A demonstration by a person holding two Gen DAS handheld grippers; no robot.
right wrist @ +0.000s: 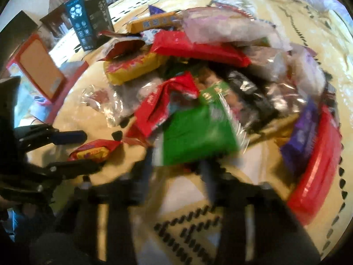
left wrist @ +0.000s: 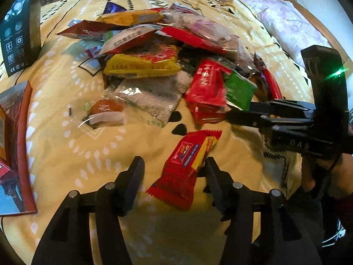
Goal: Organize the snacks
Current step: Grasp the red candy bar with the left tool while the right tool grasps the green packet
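Left gripper [left wrist: 174, 172]: fingers parted, red-and-yellow snack packet [left wrist: 187, 170] lying loose between them. Right gripper [right wrist: 176, 165]: fingers narrowly apart at green packet [right wrist: 198, 130]; grip indeterminate, blurred.

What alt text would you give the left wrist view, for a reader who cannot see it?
The left hand-held gripper stands open around a red and yellow snack packet lying on a yellow patterned cloth. Beyond it is a heap of mixed snack packets; the right hand-held gripper reaches in from the right.
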